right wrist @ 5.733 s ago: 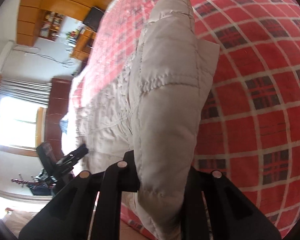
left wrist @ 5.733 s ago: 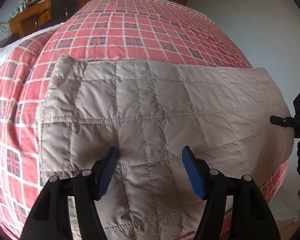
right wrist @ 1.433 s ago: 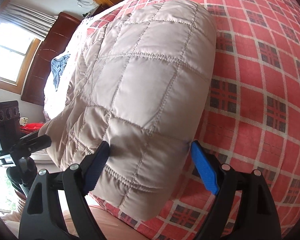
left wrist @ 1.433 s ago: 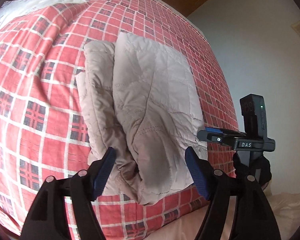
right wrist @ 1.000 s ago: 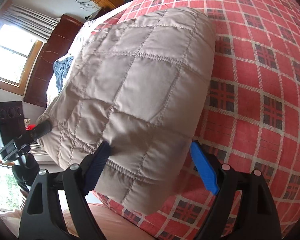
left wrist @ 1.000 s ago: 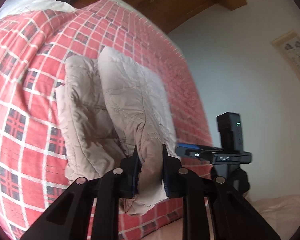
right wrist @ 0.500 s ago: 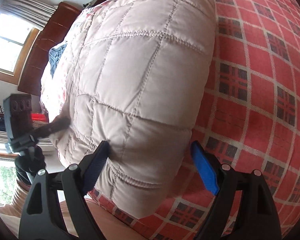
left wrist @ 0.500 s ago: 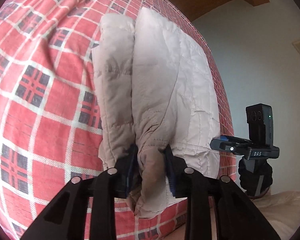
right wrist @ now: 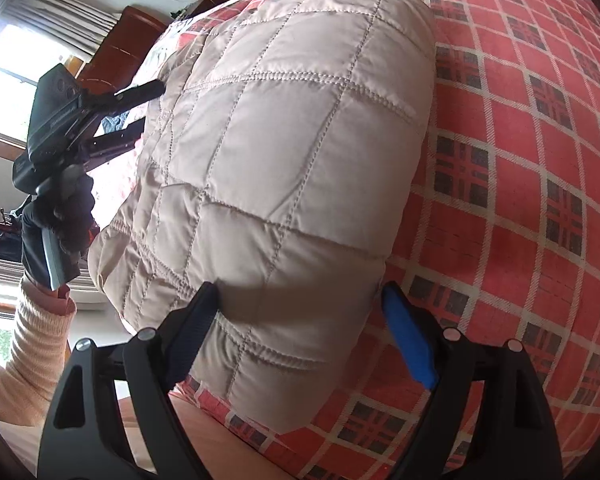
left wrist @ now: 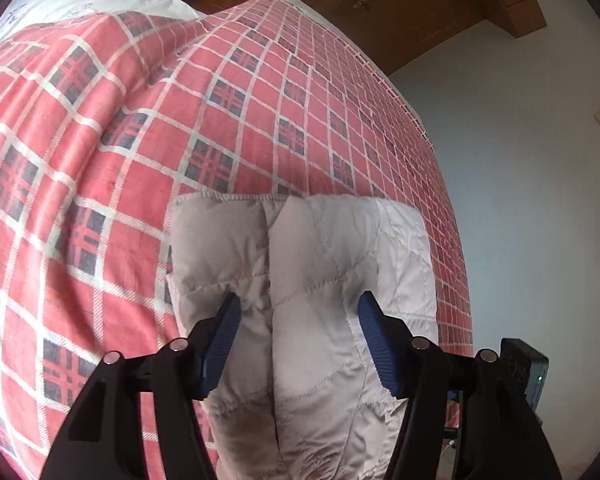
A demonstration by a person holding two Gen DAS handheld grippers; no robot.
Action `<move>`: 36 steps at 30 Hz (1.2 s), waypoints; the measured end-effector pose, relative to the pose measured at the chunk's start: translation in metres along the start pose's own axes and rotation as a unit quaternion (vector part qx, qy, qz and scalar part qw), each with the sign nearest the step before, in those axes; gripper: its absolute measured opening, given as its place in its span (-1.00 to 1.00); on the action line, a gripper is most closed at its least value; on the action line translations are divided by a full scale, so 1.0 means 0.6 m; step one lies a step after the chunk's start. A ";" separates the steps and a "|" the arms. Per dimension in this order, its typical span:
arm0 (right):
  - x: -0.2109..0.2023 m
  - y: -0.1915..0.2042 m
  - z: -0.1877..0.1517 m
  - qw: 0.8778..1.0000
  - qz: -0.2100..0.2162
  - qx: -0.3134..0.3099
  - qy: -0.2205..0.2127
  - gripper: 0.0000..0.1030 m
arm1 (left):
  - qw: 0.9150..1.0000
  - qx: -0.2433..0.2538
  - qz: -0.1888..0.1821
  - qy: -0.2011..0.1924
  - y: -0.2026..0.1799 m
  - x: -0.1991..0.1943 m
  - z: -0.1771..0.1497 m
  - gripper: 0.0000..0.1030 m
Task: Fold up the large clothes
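A beige quilted garment (left wrist: 312, 288) lies folded into a thick bundle near the front edge of a bed with a red plaid cover (left wrist: 148, 128). My left gripper (left wrist: 300, 336) stands open, its blue pads on either side of the bundle's near end. In the right wrist view the same folded garment (right wrist: 284, 152) fills the middle, and my right gripper (right wrist: 300, 332) is open around its near rounded end. The left gripper's black body (right wrist: 76, 120) shows at the bundle's far left side, held by a gloved hand (right wrist: 60, 216).
The plaid bed cover (right wrist: 520, 160) stretches away on the right. A wooden headboard (right wrist: 116, 52) and a bright window (right wrist: 16, 52) lie behind. A white wall (left wrist: 532, 200) and wooden cabinets (left wrist: 380, 8) stand beyond the bed. The right gripper's body (left wrist: 524, 372) shows at right.
My left gripper was shut on the folded edge of the garment half a second ago; its jaws have now opened and let go. The right gripper has stayed open around the bundle.
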State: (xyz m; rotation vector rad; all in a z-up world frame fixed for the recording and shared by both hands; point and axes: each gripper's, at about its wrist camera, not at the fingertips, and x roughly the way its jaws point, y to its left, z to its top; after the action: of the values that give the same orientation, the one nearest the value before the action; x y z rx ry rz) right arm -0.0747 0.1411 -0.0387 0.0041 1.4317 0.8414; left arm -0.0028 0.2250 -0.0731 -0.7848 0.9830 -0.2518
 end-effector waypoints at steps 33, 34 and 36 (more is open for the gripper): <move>0.002 0.012 0.012 1.000 0.024 -0.007 -0.004 0.66 | 0.999 -0.039 0.009 -0.012 0.057 -0.063 -0.062 0.09; -0.004 0.011 0.014 1.000 0.026 -0.004 -0.009 0.66 | 0.999 -0.040 0.007 -0.007 0.058 -0.068 -0.064 0.15; -0.015 0.003 0.021 0.999 0.037 0.006 -0.018 0.66 | 0.999 -0.034 0.005 0.001 0.059 -0.074 -0.070 0.26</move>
State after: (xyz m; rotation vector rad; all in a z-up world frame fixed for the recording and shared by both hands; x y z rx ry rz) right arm -0.0640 0.1436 -0.0279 0.0825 1.4094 0.8889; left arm -0.0672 0.2534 -0.0819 -0.8419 1.0002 -0.2116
